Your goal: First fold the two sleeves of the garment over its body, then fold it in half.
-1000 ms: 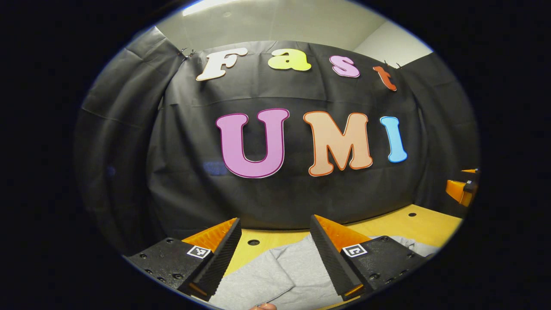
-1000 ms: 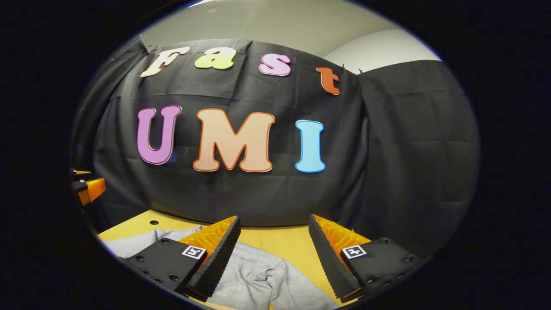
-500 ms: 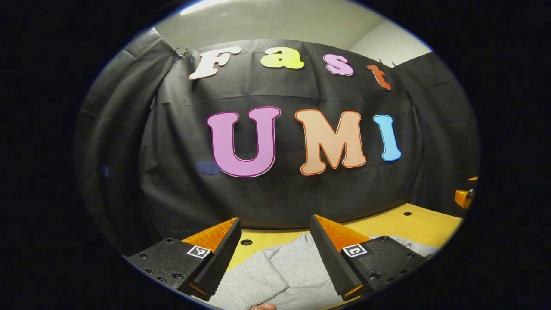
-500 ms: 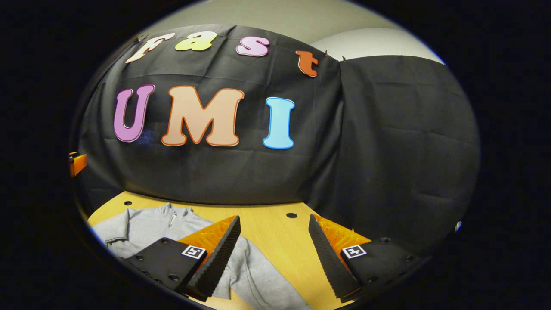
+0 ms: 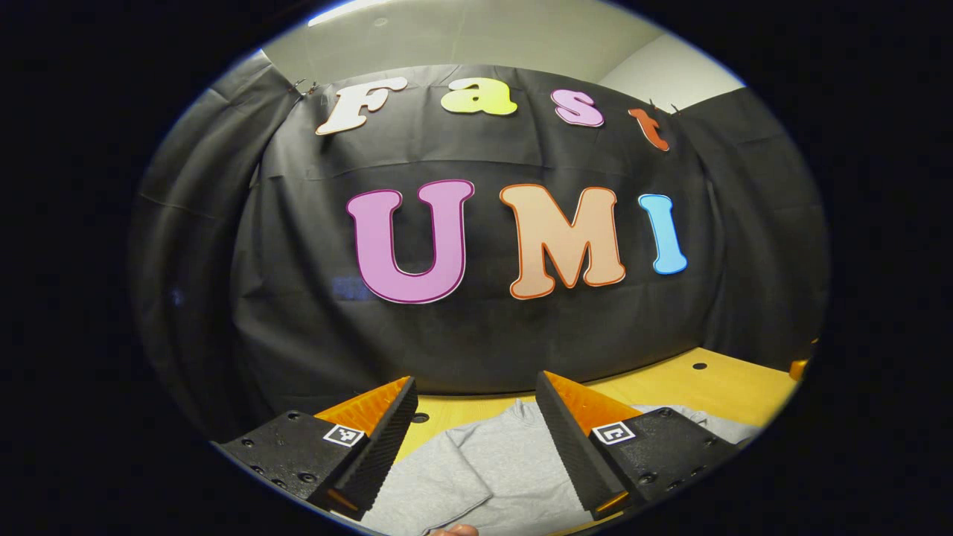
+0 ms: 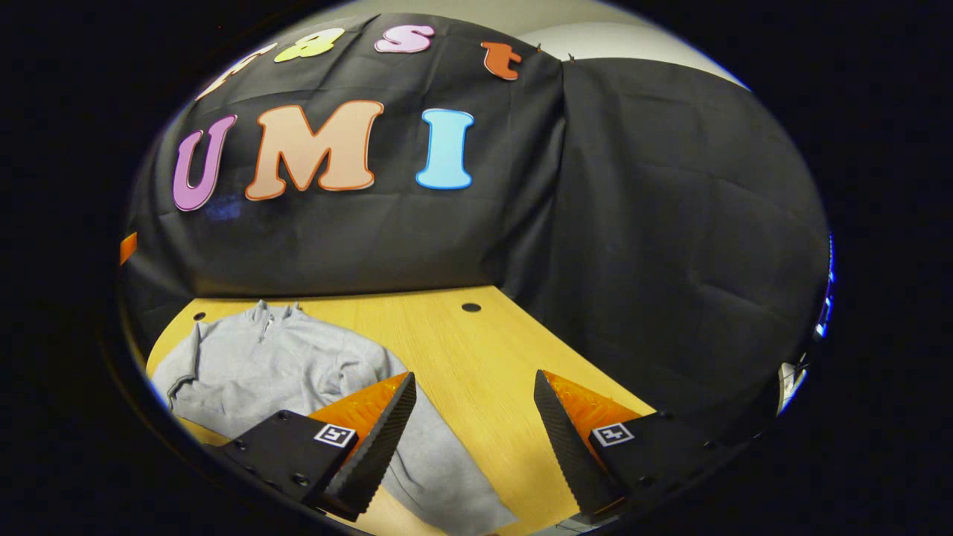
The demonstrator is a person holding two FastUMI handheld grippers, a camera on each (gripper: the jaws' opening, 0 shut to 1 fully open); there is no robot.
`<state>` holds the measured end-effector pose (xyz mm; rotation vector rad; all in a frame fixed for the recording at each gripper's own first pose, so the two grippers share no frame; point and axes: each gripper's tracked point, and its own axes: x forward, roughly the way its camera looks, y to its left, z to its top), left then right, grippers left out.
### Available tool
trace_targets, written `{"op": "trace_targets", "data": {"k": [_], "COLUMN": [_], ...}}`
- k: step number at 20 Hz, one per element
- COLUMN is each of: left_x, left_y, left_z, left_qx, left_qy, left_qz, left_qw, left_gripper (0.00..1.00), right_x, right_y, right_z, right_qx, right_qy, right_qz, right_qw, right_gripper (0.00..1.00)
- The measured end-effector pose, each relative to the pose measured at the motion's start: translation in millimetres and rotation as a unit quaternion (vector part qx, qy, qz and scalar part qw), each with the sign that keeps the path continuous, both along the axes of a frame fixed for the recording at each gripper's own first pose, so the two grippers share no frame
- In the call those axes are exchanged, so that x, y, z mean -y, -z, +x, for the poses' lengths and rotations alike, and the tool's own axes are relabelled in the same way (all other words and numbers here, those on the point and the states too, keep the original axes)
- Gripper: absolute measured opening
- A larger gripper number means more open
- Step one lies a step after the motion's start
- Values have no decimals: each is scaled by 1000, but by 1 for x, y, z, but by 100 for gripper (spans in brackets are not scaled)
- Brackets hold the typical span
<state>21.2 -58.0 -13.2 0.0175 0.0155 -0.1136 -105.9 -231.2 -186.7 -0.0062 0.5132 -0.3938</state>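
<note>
garment (image 6: pixel 283 365) flat, both tongs (image 6: pixel 473 435) spread wide

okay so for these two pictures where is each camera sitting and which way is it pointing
Left gripper view: rides on the left claw, facing the booth wall across the grey sweatshirt; its open fingers and a fingertip at the bottom edge show.
Right gripper view: rides on the right claw, angled down at the wooden table; its open fingers show.
Shared: sweatshirt, table, wall.
</note>
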Motion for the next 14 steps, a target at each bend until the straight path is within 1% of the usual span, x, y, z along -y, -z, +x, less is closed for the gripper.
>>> {"op": "trace_targets", "data": {"k": [2,6,7,8,9,12,14], "left_x": [4,12,15,18,20,28,33], "left_y": [1,-1,-2,-2,-3,-2,0], "left_z": [0,-1,-1,-1,-1,-2,-3], "left_qx": [-1,-1,0,1,1,-1,-4], "left_qy": [3,7,8,9,10,10,8], "left_qz": [3,5,6,7,7,10,11], "left_qw": [1000,1000,1000,1000,1000,1000,1000], "left_gripper": [95,95,96,95,96,96,95], "right_x": [5,8,8,9,8,1,-3], "right_y": [21,55,64,72,82,109,122], "right_z": [-17,-42,-48,-54,-62,-85,-96], "right_qx": [-26,-66,-76,-88,-100,-139,-159], "right_qy": [6,1,-1,-1,-1,-6,-14], "right_qz": [6,13,17,24,33,66,81], "right_qw": [1000,998,997,996,994,988,984], "right_gripper": [100,99,99,99,99,99,100]}}
